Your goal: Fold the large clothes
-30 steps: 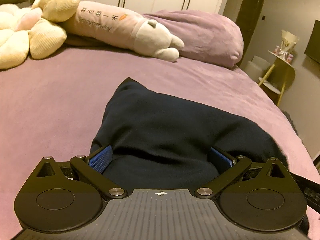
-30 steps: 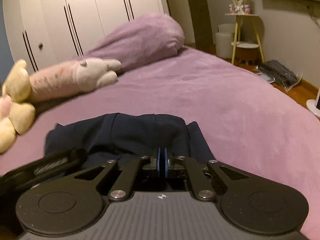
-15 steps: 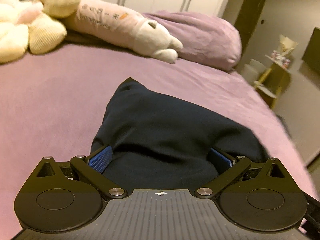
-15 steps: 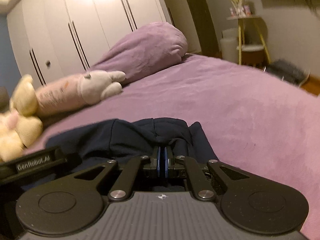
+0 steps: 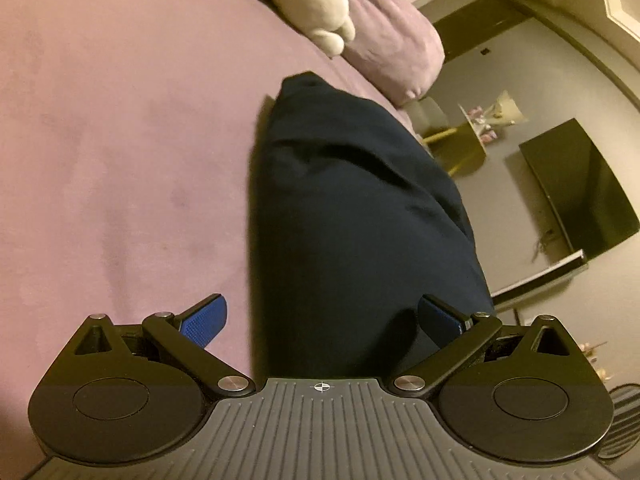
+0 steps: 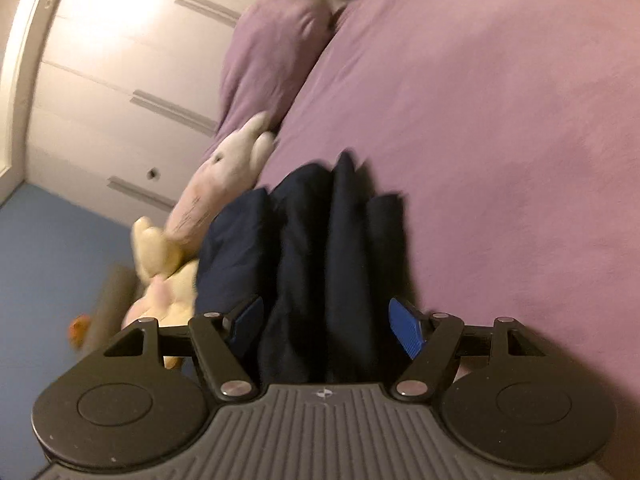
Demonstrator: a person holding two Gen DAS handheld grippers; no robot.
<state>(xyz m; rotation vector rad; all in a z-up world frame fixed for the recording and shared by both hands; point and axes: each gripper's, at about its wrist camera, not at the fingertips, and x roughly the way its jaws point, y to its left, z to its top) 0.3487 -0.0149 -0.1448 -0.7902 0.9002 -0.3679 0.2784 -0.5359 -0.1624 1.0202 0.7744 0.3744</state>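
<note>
Right gripper (image 6: 326, 322) jaws have just been opening and now stand wide, the folded navy garment (image 6: 316, 248) between the blue pads (image 6: 406, 326) but not pinched. Left gripper (image 5: 320, 318) jaws wide too, garment (image 5: 352, 216) filling frame centre, reaching the right pad, clear of the left one. Garment lies on the purple bedspread (image 5: 120, 160); plush toy (image 5: 320, 4) and pillow (image 5: 392, 44) at top of left view. Right view tilted, blurred; wardrobe (image 6: 120, 80) upper left.
</note>
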